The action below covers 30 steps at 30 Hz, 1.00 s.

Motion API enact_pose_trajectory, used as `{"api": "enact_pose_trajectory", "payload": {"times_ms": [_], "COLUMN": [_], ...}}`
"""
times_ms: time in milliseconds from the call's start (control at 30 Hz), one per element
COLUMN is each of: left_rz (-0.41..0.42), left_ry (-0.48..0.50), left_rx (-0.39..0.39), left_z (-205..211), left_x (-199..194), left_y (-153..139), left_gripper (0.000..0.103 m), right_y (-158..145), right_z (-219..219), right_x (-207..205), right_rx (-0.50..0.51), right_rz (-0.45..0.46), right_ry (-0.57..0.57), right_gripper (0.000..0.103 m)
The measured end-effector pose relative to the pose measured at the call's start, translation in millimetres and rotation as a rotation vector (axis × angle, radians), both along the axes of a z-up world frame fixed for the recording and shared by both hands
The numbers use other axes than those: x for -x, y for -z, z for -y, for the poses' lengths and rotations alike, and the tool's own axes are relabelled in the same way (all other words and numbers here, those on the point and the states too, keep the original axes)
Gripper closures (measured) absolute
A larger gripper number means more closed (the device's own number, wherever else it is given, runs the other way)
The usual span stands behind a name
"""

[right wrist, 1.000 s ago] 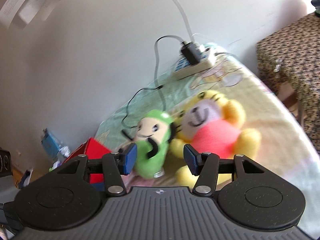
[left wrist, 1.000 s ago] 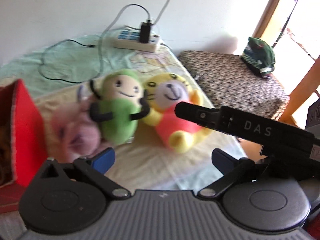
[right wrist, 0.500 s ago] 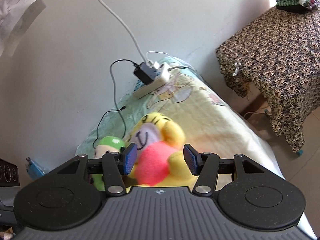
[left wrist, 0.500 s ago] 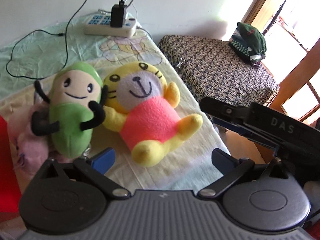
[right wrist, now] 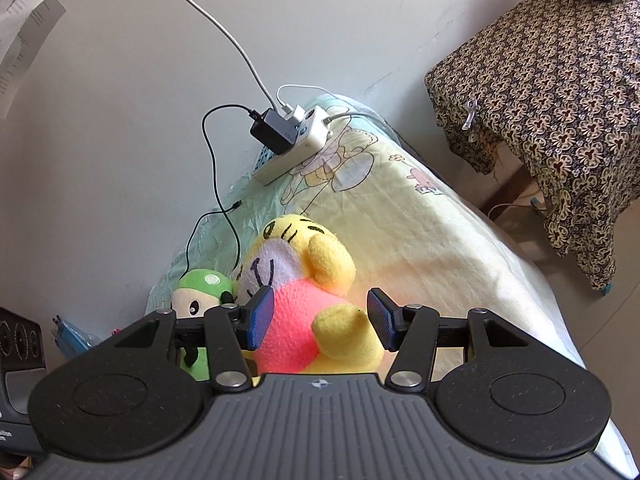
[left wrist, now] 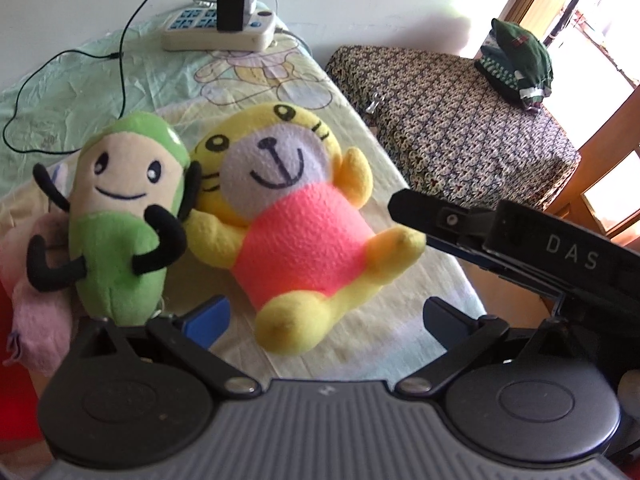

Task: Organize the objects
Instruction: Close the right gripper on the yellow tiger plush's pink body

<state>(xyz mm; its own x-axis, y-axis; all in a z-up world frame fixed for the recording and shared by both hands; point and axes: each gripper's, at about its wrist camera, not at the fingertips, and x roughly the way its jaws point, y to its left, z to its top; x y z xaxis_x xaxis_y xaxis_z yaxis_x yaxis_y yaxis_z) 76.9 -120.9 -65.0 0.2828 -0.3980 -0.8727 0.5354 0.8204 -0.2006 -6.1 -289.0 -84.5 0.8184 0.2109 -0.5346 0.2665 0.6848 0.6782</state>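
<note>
- I am holding the right tongs [right wrist: 320,322] open, with nothing clamped, and the yellow plush [right wrist: 308,300] is sitting straight ahead at 12 o'clock in the right wrist view, its pink belly and one yellow limb filling the gap between the two blue pads.
- I am keeping the left tongs [left wrist: 324,316] open and empty too; from there the yellow plush [left wrist: 296,236] is lying at 12 o'clock, just beyond the pads rather than between them.
- I am judging the right tongs nearer, so the grasp falls to them.
- The yellow plush is lying face up on the bed [left wrist: 256,80]; in the left wrist view its long axis is running from the head at 11 o'clock to the feet at 5 o'clock, the feet pointing toward me.
- The green plush [left wrist: 124,216] is pressing against its side at 9 o'clock, so I am expecting a tight squeeze on that flank.
</note>
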Motion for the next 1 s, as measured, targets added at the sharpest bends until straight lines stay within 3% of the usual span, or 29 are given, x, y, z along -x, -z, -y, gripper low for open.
{"api": "enact_pose_trajectory", "payload": {"times_ms": [633,833,1000], "left_rz": [-0.052,-0.03,-0.04], "left_ry": [-0.017,0.009,0.029], "left_rx": [-0.003,-0.009,-0.014], "left_z": [-7,-1,3], "left_x": [-33,-36,-36], "left_y": [19,21,26], "left_gripper": [0.002,0.002,0.004], "right_y": [32,40,41], "right_z": [3,-2,-4], "right_x": [-52,-67,-69], "right_rx": [-0.114,-0.148,-0.165], "right_rz": [-0.068,-0.064,-0.054], "right_ry": [-0.101,-0.145,-0.184], "right_gripper": [0.047,0.047,0.056]}}
